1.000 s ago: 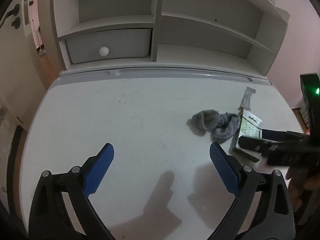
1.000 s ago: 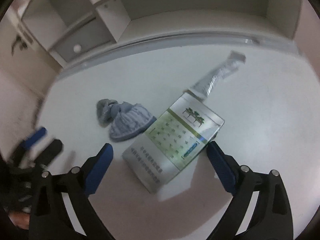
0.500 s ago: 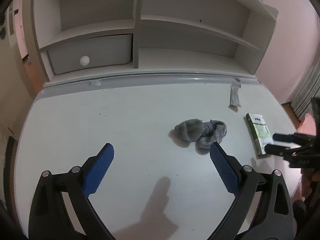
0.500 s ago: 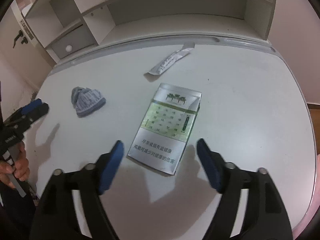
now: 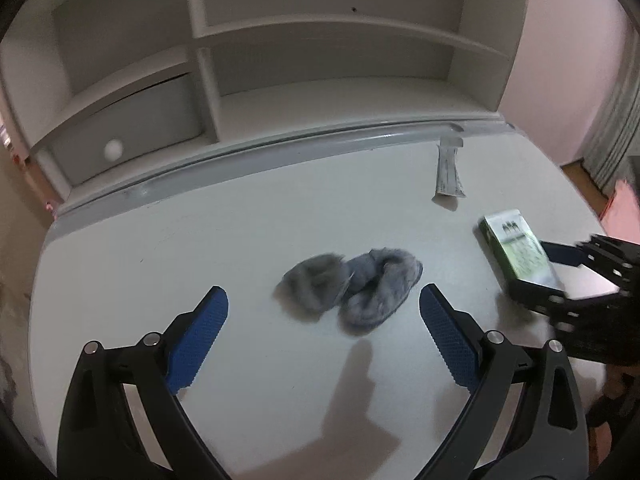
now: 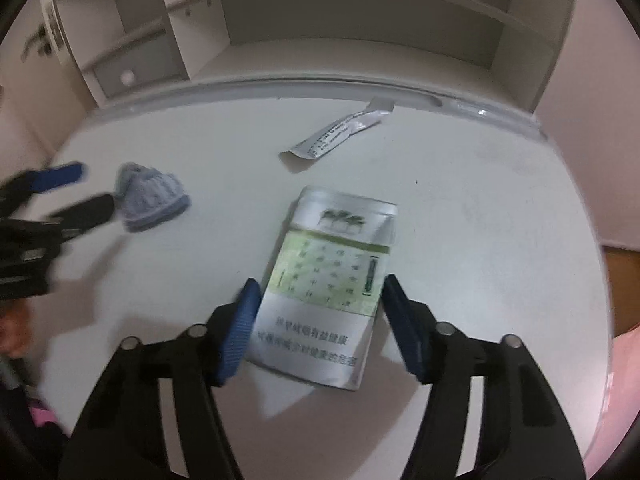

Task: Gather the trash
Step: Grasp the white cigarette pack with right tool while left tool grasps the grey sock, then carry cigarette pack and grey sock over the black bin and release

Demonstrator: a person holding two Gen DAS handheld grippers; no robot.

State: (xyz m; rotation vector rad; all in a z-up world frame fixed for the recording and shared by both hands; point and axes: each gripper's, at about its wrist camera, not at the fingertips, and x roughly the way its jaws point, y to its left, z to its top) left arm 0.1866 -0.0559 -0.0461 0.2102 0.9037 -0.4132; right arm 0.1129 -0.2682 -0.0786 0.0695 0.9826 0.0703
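A silver and green cigarette pack [image 6: 332,272] lies flat on the white desk [image 6: 480,220]. My right gripper [image 6: 320,284] straddles its near half, jaws closing, and both blue pads stand just off its long edges. A torn silver sachet wrapper [image 6: 340,136] lies farther back. A crumpled grey knit cloth [image 5: 352,284] rests just ahead of my left gripper [image 5: 324,312], which is open wide and holds nothing. In the left wrist view the pack [image 5: 516,248] and the right gripper [image 5: 560,264] are at the right edge, with the wrapper [image 5: 448,168] beyond them.
A white shelf unit [image 5: 320,80] with a small drawer and round knob [image 5: 114,148] stands along the back of the desk [image 5: 160,260]. A pink wall is to the right. The desk's right edge drops to a wooden floor [image 6: 624,272].
My left gripper has swung right, so the grey cloth now lies in front of its fingers. My right gripper moved onto the pack and its jaws narrowed around it.
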